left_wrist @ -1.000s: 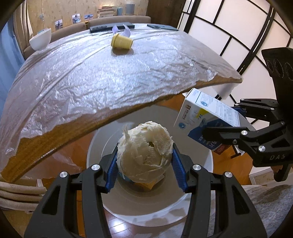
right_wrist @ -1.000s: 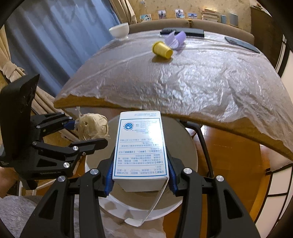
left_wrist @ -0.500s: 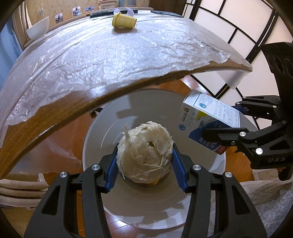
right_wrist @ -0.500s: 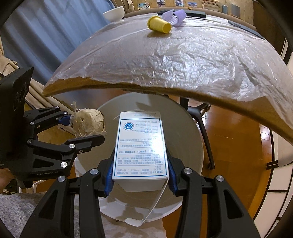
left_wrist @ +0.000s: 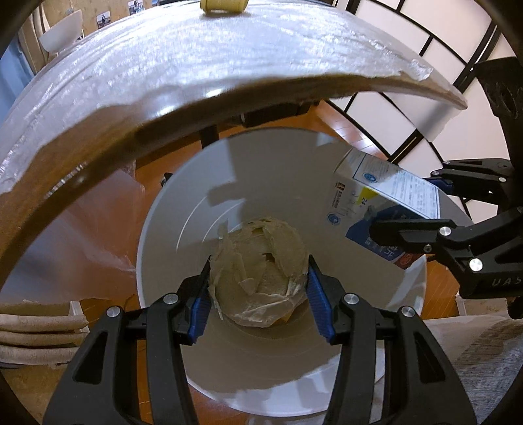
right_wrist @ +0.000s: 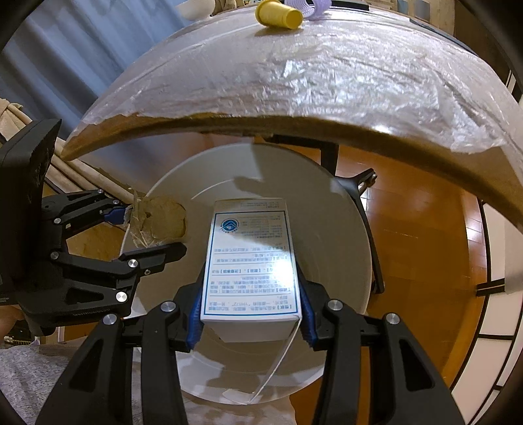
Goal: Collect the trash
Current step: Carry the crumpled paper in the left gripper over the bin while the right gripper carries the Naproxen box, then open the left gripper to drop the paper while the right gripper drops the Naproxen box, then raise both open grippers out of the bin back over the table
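A crumpled ball of tan paper (left_wrist: 258,273) sits clamped between the blue pads of the left claw (left_wrist: 258,287), pressed on both sides, directly over the open mouth of a round white trash bin (left_wrist: 170,209). In the right wrist view the same paper ball (right_wrist: 160,220) shows at the left, held in the left claw (right_wrist: 153,229) over the near-left rim of the bin (right_wrist: 343,222).

Beside it, a white and blue printed carton (right_wrist: 250,264) is gripped by the right claw (right_wrist: 250,314), its pads tight on the carton's two long sides, with the carton pointing down into the bin. A thin clear strip hangs from the carton's lower corner. From the left wrist view the carton (left_wrist: 385,202) hangs over the bin's right rim in the right claw (left_wrist: 405,209).

Above the bin curves the wooden edge of the worktop (right_wrist: 294,121), covered with wrinkled clear plastic sheeting (right_wrist: 327,65). Far back on it a yellow paper cup (right_wrist: 278,14) lies on its side, touching a piece of pale purple wrapper (right_wrist: 315,5), and a white bowl (left_wrist: 62,37) stands near the far corner. The floor (right_wrist: 425,245) below is polished orange-brown wood.
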Tool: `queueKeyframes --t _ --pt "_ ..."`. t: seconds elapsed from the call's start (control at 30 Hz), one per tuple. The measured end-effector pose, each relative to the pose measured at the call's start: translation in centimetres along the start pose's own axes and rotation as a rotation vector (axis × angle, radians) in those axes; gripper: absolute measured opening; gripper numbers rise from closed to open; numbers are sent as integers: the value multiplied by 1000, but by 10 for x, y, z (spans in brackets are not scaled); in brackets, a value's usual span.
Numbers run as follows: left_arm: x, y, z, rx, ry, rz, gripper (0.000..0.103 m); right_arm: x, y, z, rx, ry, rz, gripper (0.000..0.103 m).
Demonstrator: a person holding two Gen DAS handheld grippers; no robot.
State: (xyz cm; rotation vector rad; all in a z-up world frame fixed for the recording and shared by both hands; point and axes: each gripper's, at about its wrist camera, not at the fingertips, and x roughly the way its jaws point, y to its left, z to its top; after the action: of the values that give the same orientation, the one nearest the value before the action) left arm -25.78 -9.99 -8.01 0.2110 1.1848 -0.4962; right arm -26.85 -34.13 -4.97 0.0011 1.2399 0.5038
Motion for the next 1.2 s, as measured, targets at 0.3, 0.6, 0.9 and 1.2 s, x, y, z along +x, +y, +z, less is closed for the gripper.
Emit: queueKeyframes --t 0.3,0.6,0.9,1.2 --pt "18 -1 -7 -2 30 12 53 20 5 -5 7 26 -7 45" --pt "26 -3 12 1 41 14 53 28 1 -5 21 41 -13 45" --pt "24 -4 13 3 37 -3 66 32 -8 -5 51 56 -21 59" --pt "-12 -7 8 32 -24 41 77 -25 -20 -5 128 -39 -26 82"
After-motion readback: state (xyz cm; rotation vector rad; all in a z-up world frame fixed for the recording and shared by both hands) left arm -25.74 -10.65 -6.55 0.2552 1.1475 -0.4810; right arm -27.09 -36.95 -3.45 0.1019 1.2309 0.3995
